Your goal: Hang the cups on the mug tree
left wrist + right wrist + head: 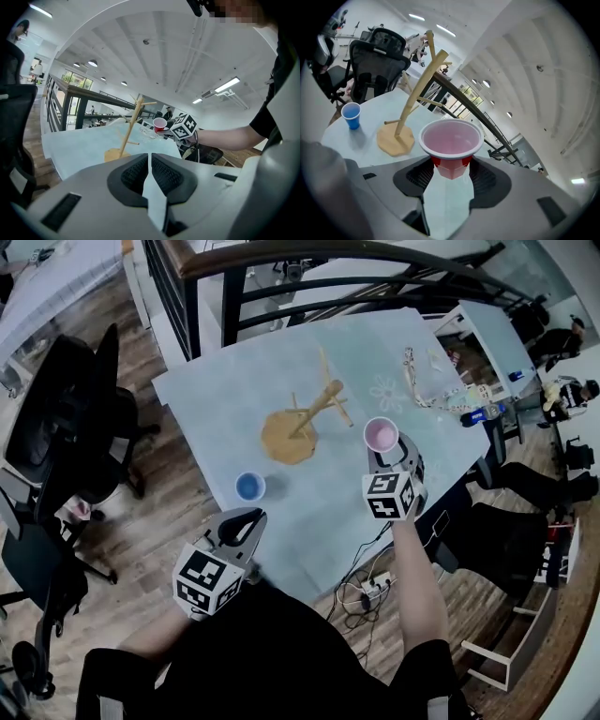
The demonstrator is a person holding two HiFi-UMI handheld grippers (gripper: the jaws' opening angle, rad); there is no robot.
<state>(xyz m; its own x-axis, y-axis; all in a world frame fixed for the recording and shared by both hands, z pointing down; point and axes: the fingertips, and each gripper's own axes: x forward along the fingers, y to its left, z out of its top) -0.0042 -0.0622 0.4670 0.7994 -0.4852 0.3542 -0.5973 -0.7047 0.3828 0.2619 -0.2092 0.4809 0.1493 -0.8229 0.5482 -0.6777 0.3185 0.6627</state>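
Note:
A wooden mug tree [309,413] stands mid-table on its round base, with bare pegs. A small blue cup [249,487] stands upright near the table's front left edge. My right gripper [389,454] is shut on a red cup [380,435] with a white rim, held upright to the right of the tree. In the right gripper view the red cup [451,138] sits between the pads [423,174], with the tree [412,101] and blue cup [351,115] beyond it. My left gripper [251,517] is shut and empty, off the table's front edge; its jaws [150,164] point toward the tree [129,126].
The pale blue table [225,381] has a beaded cord and small items [441,395] at the back right. Black office chairs [66,427] stand at the left. A dark railing [281,268] runs behind. A power strip with cables [370,592] lies on the floor.

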